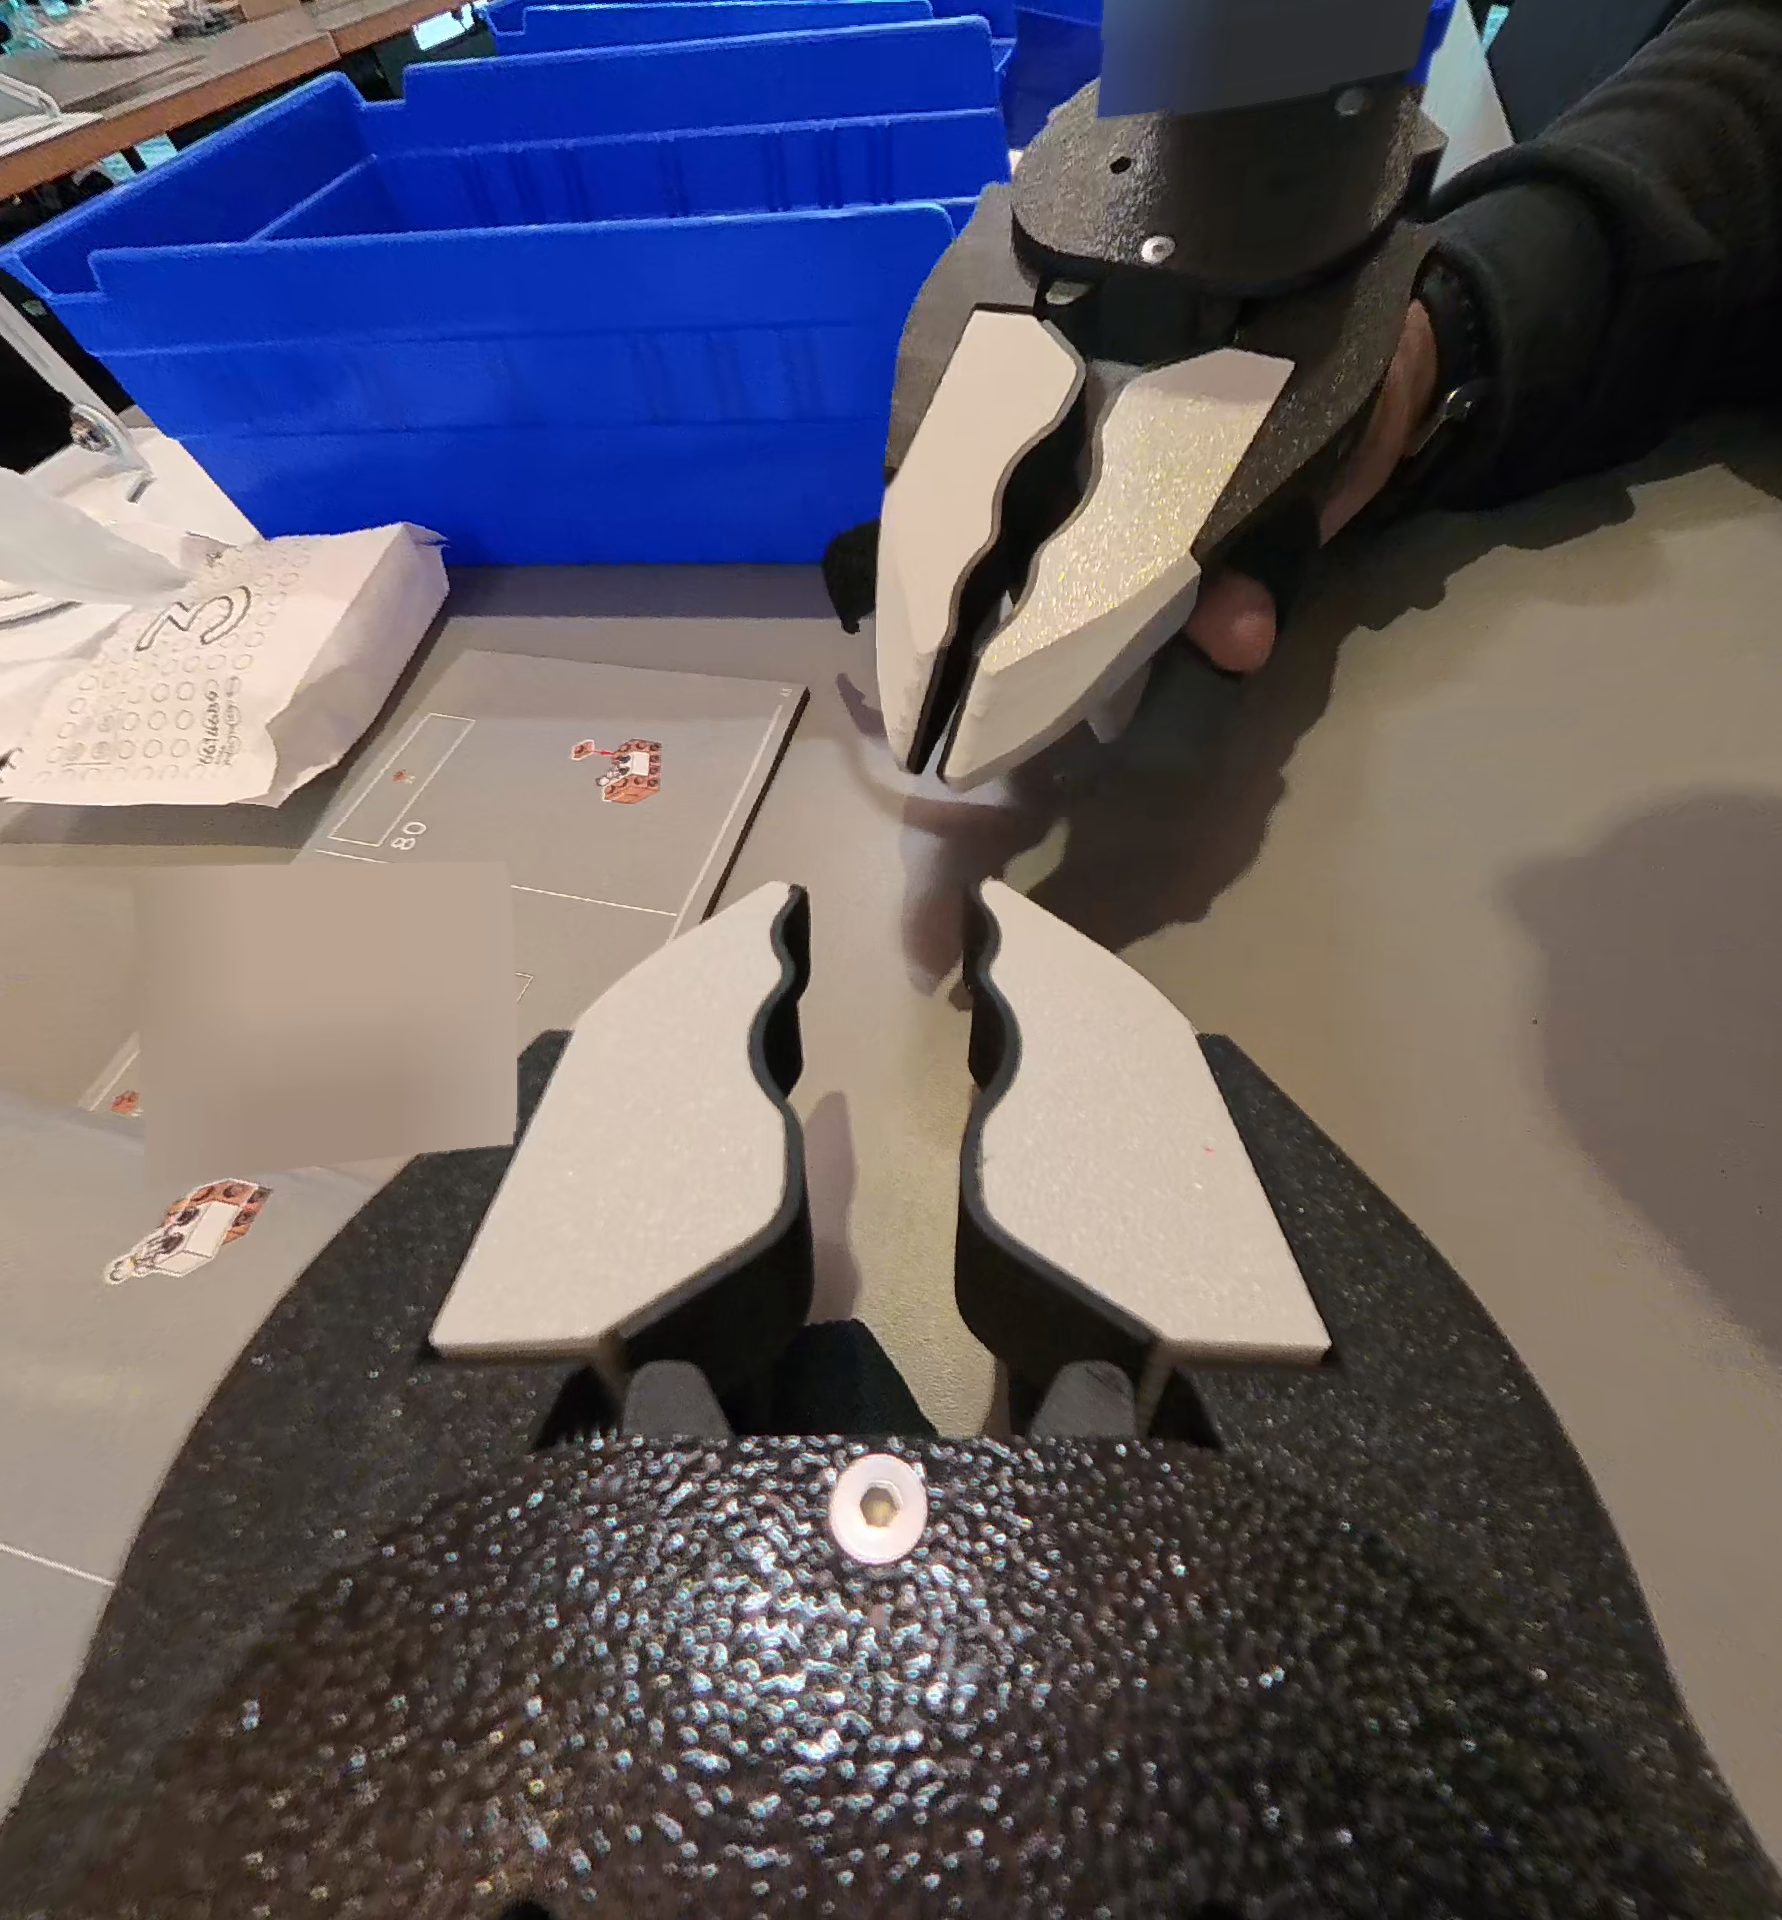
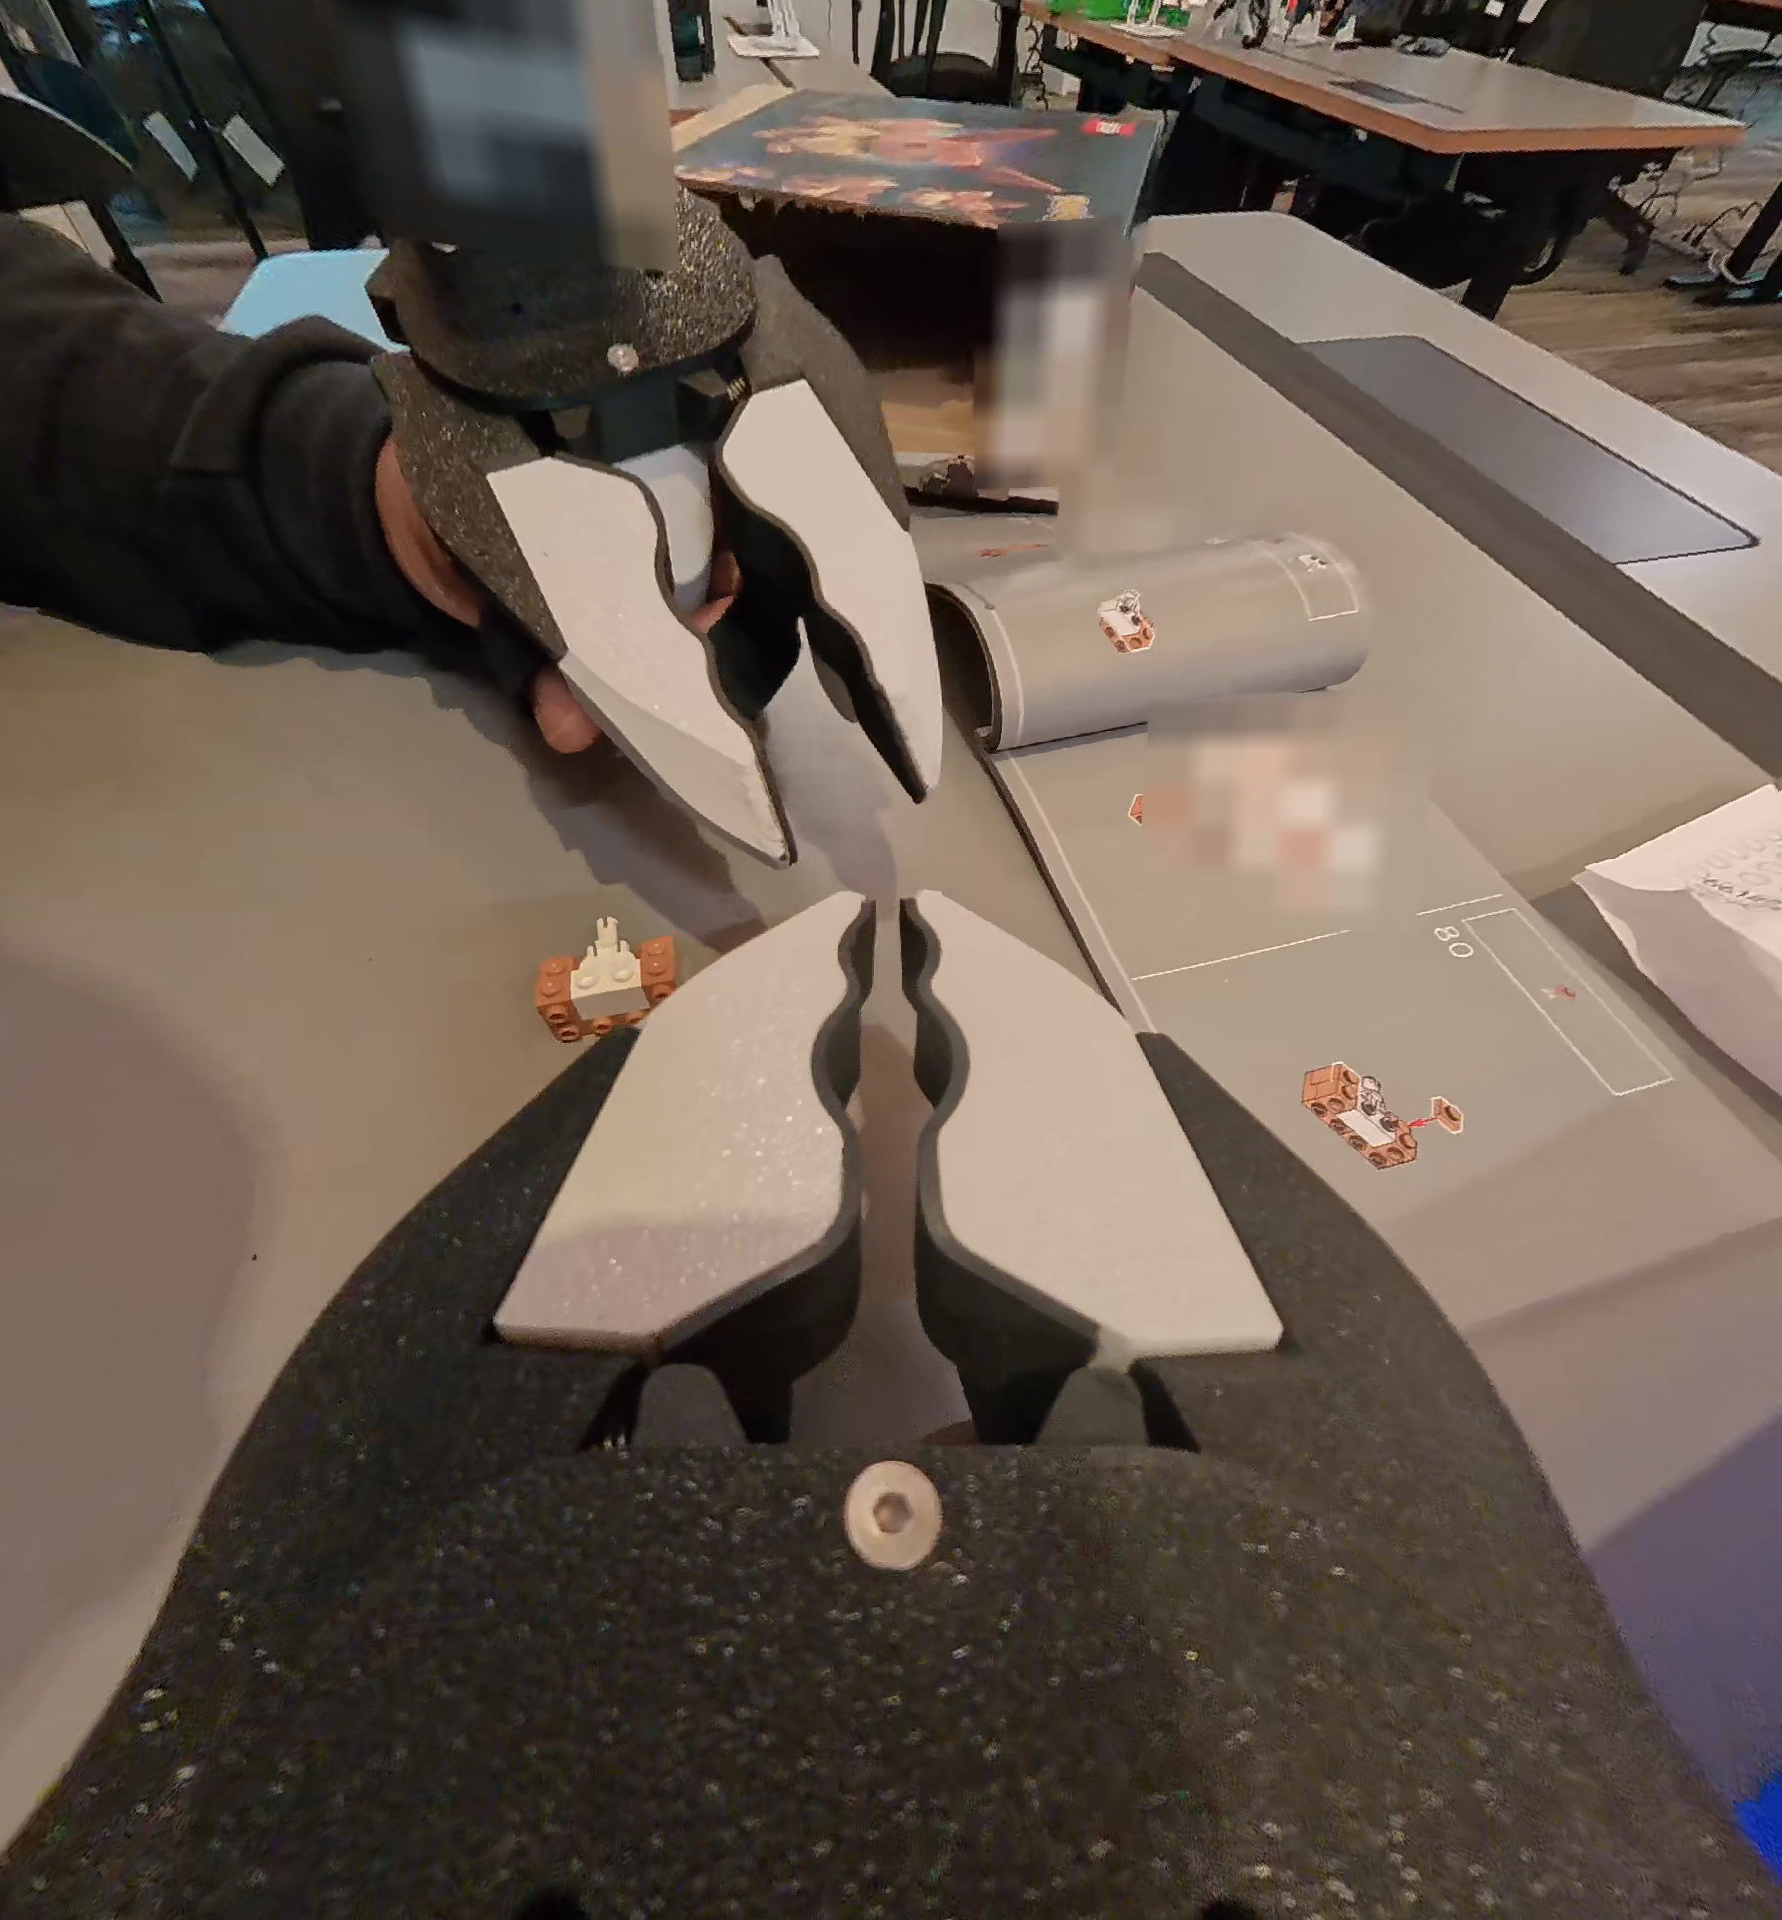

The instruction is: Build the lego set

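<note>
right gripper (image 2: 882,904) jaws pinched almost shut on a thin pale strip (image 2: 856,821), too blurred to name; looks like a tip grip to keep it hanging free
left gripper (image 1: 887,894) fingers moderately apart, the strip running between them, no press visible
both just above the table (image 1: 1489,727), tips near each other
small brown-and-white brick model (image 2: 606,987) sits just left of the right gripper, open booklet (image 2: 1386,1226) on its right, probably kept in sight for reference
</note>
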`<action>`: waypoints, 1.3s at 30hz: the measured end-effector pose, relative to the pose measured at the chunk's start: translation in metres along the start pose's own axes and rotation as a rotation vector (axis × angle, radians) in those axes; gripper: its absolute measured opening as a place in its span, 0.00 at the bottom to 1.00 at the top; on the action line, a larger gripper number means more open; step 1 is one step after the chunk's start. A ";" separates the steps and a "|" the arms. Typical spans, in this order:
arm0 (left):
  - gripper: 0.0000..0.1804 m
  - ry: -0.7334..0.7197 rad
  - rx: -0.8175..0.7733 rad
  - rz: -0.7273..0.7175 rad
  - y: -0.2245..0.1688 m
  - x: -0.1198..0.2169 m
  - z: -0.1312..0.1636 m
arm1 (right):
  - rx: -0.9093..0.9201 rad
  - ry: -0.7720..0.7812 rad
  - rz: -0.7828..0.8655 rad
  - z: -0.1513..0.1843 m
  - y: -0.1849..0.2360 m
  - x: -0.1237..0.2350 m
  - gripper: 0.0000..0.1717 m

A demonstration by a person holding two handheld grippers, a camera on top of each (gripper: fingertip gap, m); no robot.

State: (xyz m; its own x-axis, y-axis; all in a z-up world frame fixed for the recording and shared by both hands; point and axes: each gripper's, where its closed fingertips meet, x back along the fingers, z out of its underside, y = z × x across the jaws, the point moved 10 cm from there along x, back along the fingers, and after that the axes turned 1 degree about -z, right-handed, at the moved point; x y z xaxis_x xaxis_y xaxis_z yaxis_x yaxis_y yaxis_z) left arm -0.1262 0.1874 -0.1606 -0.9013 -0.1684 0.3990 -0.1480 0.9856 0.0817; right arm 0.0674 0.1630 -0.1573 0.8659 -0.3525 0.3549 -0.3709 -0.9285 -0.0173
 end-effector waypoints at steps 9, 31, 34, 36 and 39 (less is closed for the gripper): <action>0.15 0.012 0.023 0.011 0.002 -0.001 0.000 | -0.079 -0.243 -0.188 -0.036 0.013 0.031 0.05; 0.15 0.042 0.120 0.080 0.012 -0.004 0.000 | 0.015 0.421 0.164 -0.013 -0.159 0.193 0.02; 0.15 0.044 0.109 0.085 0.011 -0.004 -0.001 | 0.040 0.512 0.122 -0.008 -0.157 0.191 0.02; 0.15 0.046 0.096 0.089 0.009 -0.004 -0.002 | 0.061 0.565 0.104 -0.007 -0.156 0.193 0.03; 0.15 0.052 0.079 0.092 0.007 -0.003 -0.002 | 0.086 0.613 0.089 -0.010 -0.156 0.198 0.03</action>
State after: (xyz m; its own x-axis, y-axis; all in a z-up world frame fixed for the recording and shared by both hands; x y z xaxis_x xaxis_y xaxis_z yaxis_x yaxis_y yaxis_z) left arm -0.1236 0.1952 -0.1592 -0.8904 -0.0758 0.4487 -0.0990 0.9947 -0.0285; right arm 0.2932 0.2398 -0.0753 0.4736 -0.3214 0.8200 -0.3822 -0.9138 -0.1374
